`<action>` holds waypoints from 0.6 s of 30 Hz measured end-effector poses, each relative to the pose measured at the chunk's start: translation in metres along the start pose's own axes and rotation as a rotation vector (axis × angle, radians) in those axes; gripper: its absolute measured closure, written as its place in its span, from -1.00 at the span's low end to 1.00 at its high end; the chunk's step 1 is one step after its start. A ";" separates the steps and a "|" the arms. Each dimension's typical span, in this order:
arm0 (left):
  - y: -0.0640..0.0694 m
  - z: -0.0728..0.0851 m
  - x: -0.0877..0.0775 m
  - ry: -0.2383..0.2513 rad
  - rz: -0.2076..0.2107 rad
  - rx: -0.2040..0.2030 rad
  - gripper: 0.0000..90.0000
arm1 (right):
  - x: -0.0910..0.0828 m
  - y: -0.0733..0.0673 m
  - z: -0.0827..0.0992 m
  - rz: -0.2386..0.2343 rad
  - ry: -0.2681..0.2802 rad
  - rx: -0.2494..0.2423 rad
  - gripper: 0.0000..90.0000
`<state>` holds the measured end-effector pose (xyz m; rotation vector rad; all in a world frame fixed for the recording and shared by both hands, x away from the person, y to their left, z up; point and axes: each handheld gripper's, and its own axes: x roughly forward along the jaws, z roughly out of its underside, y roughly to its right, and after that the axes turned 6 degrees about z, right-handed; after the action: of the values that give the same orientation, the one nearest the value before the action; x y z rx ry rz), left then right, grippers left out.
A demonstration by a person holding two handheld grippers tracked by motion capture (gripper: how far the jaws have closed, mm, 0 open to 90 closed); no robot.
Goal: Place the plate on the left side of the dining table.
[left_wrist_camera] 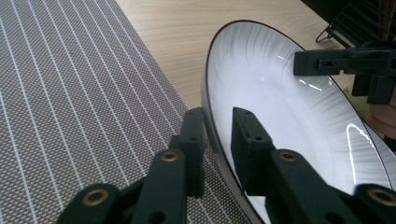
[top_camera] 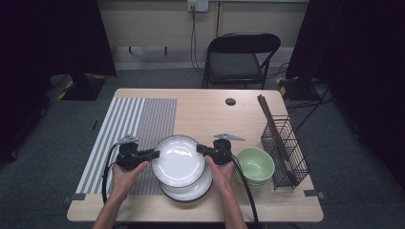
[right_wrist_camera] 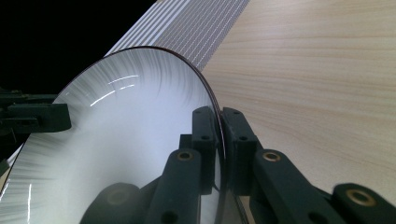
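Right gripper is clamping the top plate at its three o'clock rim; left gripper is straddling the nine o'clock rim, jaws slack. Lifting off the lower plate is likely underway; placing it on the mat is calling for level carry.

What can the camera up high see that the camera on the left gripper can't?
The high view alone takes in the green bowls, the folding chair, the person's hands and the second plate underneath. The left gripper view alone shows, close up, a gap between its own jaws and the rim of the top plate that passes between them. Both share that white plate, the striped placemat, the wooden table, the wire basket and the right gripper on the plate's far edge.
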<state>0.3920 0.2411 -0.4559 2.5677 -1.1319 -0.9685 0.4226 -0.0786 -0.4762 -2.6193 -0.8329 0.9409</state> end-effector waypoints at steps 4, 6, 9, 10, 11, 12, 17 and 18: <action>-0.002 -0.001 0.003 0.002 -0.006 0.002 0.72 | 0.000 0.000 0.000 0.003 0.004 -0.003 0.88; -0.001 -0.005 0.003 0.017 -0.031 0.008 0.79 | -0.002 -0.001 -0.002 0.006 0.013 -0.015 0.89; -0.002 -0.012 0.007 0.022 -0.047 -0.006 0.88 | -0.003 -0.004 -0.007 0.018 0.013 -0.036 0.89; -0.003 -0.013 0.009 0.029 -0.043 -0.008 0.89 | -0.003 -0.004 -0.008 0.020 0.018 -0.036 0.89; -0.005 -0.014 0.010 0.026 -0.034 -0.018 0.89 | -0.003 -0.003 -0.009 0.025 0.019 -0.034 0.89; -0.007 -0.015 0.012 0.030 -0.025 -0.025 0.89 | -0.003 -0.002 -0.009 0.025 0.020 -0.029 0.89; -0.011 -0.027 0.014 0.040 -0.025 -0.023 0.92 | -0.003 -0.002 -0.014 0.039 0.034 -0.027 0.89; -0.011 -0.030 0.015 0.034 -0.027 -0.012 0.92 | -0.002 -0.002 -0.016 0.043 0.036 -0.028 0.88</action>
<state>0.4248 0.2356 -0.4445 2.5863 -1.0821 -0.9315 0.4303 -0.0789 -0.4623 -2.6800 -0.7891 0.8962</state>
